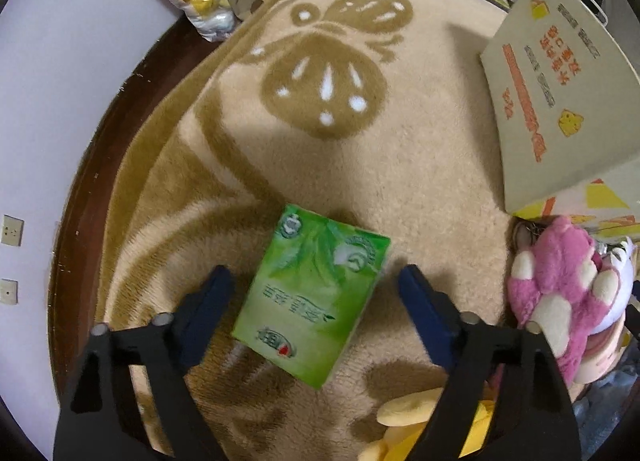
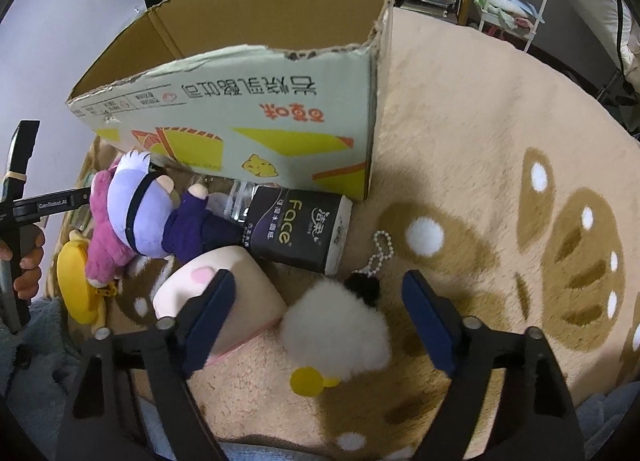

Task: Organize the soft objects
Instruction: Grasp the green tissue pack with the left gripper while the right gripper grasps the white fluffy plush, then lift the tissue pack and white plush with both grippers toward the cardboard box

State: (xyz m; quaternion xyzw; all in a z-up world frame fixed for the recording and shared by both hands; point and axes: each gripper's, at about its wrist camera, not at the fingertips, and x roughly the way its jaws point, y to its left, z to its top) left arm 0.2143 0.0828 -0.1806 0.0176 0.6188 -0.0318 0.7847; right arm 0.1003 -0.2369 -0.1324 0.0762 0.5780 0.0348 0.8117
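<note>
While both grippers point down at the blanket [image 1: 400, 181], my left gripper [image 1: 316, 281] straddles the green pack [image 1: 312, 297], fingers spread and not touching it; my right gripper [image 2: 320, 289] brackets the white pompom [image 2: 340, 329] the same way, near the box [image 2: 248, 61] they probably belong in.

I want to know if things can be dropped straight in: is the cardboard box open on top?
Open. The cardboard box has no lid or flaps over its top; its brown inner walls show.
</note>
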